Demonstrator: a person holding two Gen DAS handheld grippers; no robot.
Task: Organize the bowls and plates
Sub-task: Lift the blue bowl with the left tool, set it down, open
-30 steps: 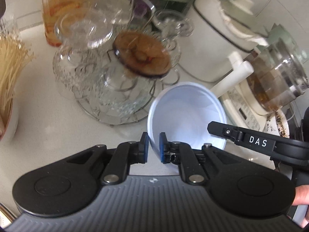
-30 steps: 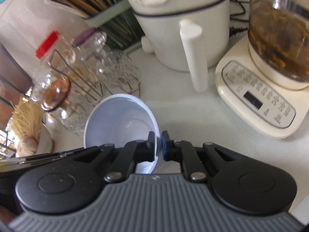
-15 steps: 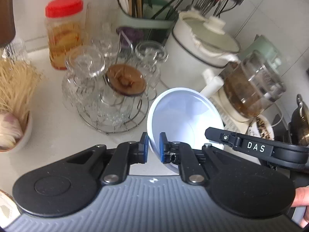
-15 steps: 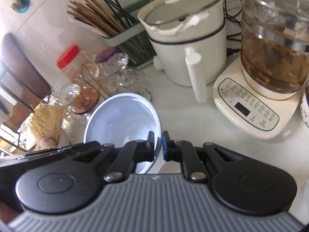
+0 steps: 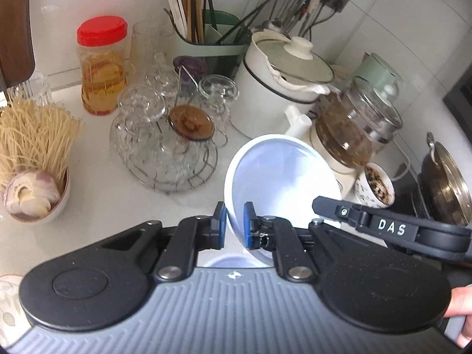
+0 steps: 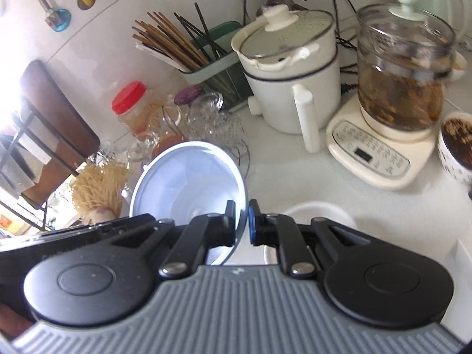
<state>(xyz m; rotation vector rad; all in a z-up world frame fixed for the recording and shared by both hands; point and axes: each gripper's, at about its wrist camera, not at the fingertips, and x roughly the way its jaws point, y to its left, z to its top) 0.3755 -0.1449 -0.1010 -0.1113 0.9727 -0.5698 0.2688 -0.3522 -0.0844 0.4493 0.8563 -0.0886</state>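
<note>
A white bowl (image 5: pixel 280 174) is held in the air above the white counter, gripped by both grippers on opposite sides of its rim. My left gripper (image 5: pixel 234 225) is shut on the bowl's left rim. My right gripper (image 6: pixel 242 221) is shut on the right rim of the same bowl (image 6: pixel 188 177). The right gripper's black arm shows at the right of the left wrist view (image 5: pixel 383 227). Another white bowl (image 6: pixel 318 209) sits on the counter below, just right of the right gripper's fingers; a sliver of it shows under the left gripper (image 5: pixel 224 262).
A wire rack of glass cups (image 5: pixel 165 141), a red-lidded jar (image 5: pixel 101 65), a noodle bowl (image 5: pixel 32 159), a utensil holder (image 5: pixel 212 35), a white pot (image 5: pixel 283 79), a glass kettle (image 6: pixel 398 82), a patterned cup (image 5: pixel 374 184) and a steel pan (image 5: pixel 445 185) crowd the counter.
Both grippers have risen and pulled back with the bowl between them; more of the counter and back wall is in view. The second bowl has appeared below.
</note>
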